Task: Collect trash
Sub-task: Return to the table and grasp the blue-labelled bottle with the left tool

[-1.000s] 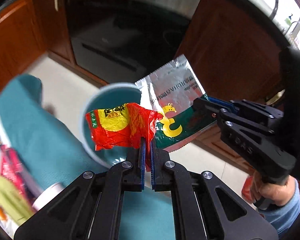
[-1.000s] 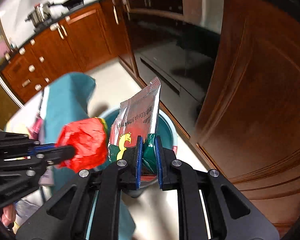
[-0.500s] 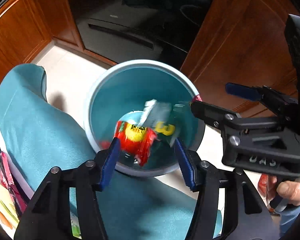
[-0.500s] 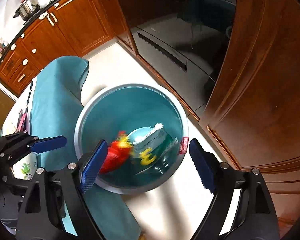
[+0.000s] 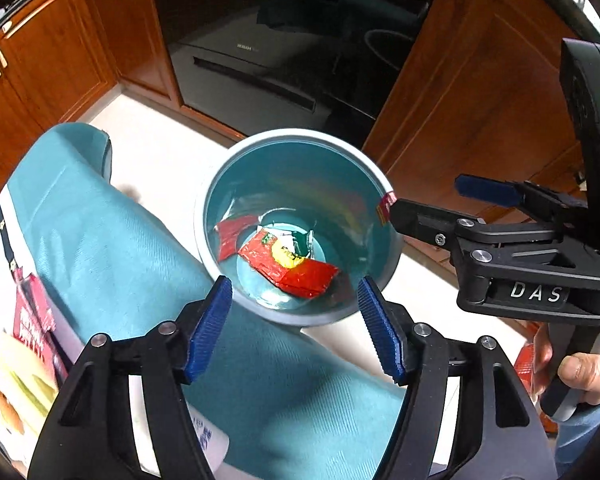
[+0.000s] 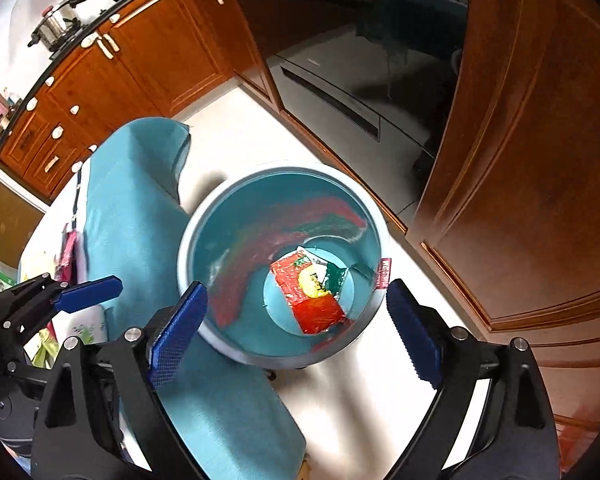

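Over the bin (image 5: pixel 296 152), both grippers point down w/ nothing between the jaws: left gripper (image 5: pixel 294 324) and right gripper (image 6: pixel 296 336) are opening, empty. Red wrapper (image 5: pixel 288 266) and silver-green pouch (image 6: pixel 332 276) lie at bin bottom, so the drop looks done. Bin sits on floor just beside the teal-draped desk (image 5: pixel 100 240), handy for more trash.

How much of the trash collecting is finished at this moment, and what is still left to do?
Done: the red wrapper and a green and silver packet lie at the bottom of the blue bin. In hand: nothing; the left hand-held gripper and right hand-held gripper are opening above the bin, with nothing between the jaws. Left: packets at the table's edge may need collecting, though whether they are trash is unclear.
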The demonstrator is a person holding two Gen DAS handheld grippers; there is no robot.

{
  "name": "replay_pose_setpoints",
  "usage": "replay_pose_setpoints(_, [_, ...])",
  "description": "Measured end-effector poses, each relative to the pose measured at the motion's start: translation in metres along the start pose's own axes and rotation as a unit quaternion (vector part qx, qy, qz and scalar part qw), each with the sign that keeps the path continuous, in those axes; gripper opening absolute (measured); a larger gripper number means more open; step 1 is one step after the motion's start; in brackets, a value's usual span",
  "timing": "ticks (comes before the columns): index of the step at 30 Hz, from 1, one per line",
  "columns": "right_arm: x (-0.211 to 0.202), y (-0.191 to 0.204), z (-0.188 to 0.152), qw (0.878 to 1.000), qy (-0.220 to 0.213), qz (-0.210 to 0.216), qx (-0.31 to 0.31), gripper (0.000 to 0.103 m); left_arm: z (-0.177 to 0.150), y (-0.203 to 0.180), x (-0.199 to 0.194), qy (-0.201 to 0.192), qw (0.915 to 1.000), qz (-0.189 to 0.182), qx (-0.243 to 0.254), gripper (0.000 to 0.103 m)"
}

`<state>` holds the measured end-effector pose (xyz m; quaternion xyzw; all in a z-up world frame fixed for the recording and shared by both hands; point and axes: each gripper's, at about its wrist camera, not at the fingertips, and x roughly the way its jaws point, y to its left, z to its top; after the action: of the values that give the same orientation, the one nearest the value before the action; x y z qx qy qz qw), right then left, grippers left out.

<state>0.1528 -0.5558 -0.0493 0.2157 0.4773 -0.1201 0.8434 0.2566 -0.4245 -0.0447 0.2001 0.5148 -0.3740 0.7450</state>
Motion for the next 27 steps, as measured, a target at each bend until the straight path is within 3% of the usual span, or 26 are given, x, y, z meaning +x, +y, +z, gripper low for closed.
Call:
replay_pose_setpoints(9, [-0.039, 0.04, -0.019, 0.999, -0.022, 0.017, -0.031, 0.087, -0.035, 0.008, -0.051, -0.026, 0.9996, 0.009, 0.003, 0.069])
replay_pose_setpoints(19, [-0.071, 0.093, -0.055, 0.996, -0.026, 0.036, -0.073, 0.089, -0.108, 0.048, -0.112, -0.055, 0.9978, 0.037, -0.001, 0.076])
replay_pose_setpoints(27, [-0.07, 0.133, -0.087, 0.993, 0.001, 0.033, -0.109, 0.089, -0.176, 0.075, -0.13, -0.056, 0.9974, 0.044, -0.004, 0.084])
